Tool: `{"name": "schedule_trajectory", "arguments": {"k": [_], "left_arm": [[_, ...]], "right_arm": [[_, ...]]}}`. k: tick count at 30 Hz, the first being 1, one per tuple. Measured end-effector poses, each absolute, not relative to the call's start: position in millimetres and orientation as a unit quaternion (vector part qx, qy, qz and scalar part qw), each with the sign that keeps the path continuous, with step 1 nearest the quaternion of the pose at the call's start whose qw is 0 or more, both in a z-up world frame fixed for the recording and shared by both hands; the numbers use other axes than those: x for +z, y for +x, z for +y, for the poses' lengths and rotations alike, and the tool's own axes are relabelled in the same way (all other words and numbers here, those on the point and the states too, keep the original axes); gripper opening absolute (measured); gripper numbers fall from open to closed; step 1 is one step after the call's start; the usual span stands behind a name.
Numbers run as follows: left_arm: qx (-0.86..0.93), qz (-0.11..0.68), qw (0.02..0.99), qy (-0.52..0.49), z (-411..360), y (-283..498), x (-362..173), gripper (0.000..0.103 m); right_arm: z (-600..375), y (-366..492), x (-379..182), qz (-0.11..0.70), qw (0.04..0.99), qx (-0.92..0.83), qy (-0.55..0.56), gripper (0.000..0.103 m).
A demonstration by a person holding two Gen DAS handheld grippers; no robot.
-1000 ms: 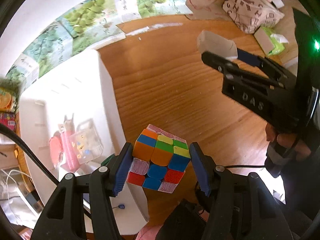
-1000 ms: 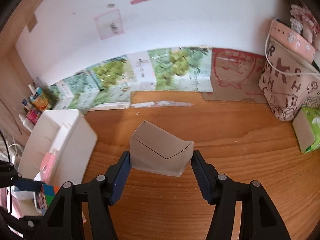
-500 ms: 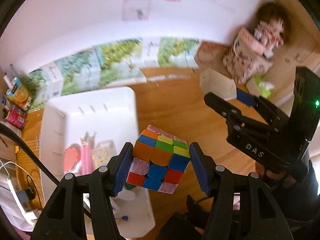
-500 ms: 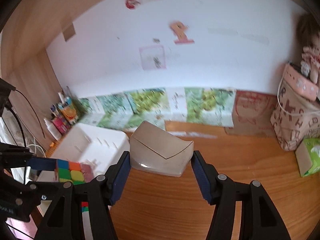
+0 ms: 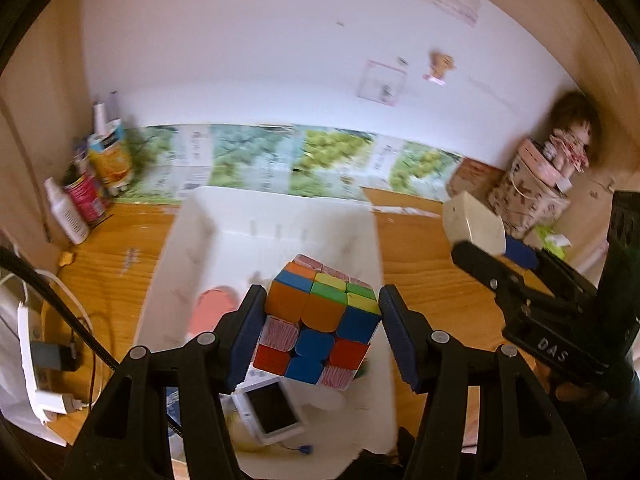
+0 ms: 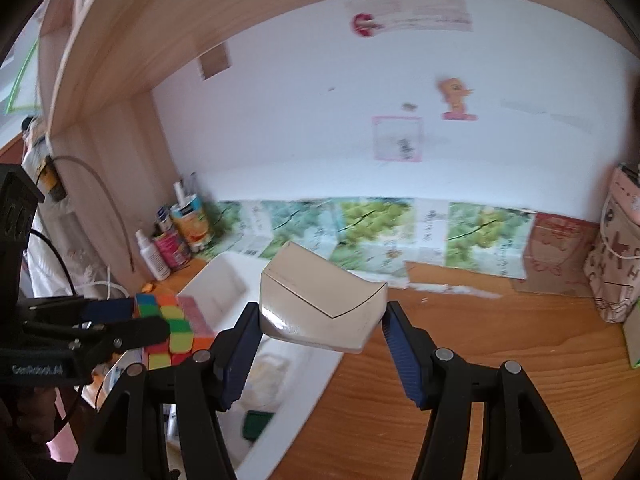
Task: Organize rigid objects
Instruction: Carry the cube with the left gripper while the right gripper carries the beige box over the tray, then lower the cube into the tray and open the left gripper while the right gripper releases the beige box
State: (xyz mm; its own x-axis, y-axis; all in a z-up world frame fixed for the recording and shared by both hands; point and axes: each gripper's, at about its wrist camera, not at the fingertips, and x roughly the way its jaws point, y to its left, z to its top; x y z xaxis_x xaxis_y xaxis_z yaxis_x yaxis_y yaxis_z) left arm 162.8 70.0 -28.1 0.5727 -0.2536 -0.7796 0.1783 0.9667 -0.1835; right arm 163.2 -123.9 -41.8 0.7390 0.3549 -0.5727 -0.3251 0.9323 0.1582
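Observation:
My left gripper (image 5: 322,330) is shut on a multicoloured puzzle cube (image 5: 320,320), held in the air above the white bin (image 5: 188,248). That cube (image 6: 168,326) and the left gripper (image 6: 120,324) also show at the left of the right wrist view. My right gripper (image 6: 320,340) is shut on a beige wedge-shaped box (image 6: 320,304), held over the bin's (image 6: 224,276) right rim. In the left wrist view the beige box (image 5: 474,226) and the right gripper (image 5: 500,246) hang to the right of the bin.
Inside the bin lie a pink item (image 5: 212,308), a small screen device (image 5: 274,410) and a dark green piece (image 6: 256,422). Bottles and cans (image 5: 88,192) stand at the back left. A patterned bag (image 5: 528,196) with a doll on it sits at the back right. The wooden desk (image 6: 480,360) stretches right.
Both grippers rose and swung left with their loads. The cube went from beside the bin's right wall to above its inside. The beige box came from over bare desk to the bin's right rim.

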Motion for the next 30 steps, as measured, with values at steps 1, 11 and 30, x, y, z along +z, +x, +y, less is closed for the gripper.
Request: {"name": "schedule_trajectory", "arguments": {"k": [1,11,30], "left_arm": [[-0.114,0.443,0.888,-0.051,80,160,-31,0.062],[-0.101,0.441,0.891,-0.045,126,137,-53,0.062],[-0.121,0.441,0.886,-0.072,161,125,-57,0.078]], "right_arm": [[-116,161,-44,0.314,0.930,0.187,0.022,0.062],[-49,140,-72,0.353,0.913,0.203,0.010,0.062],[-14,98,-75,0.385,0.911,0.146,-0.010,0.082]]}}
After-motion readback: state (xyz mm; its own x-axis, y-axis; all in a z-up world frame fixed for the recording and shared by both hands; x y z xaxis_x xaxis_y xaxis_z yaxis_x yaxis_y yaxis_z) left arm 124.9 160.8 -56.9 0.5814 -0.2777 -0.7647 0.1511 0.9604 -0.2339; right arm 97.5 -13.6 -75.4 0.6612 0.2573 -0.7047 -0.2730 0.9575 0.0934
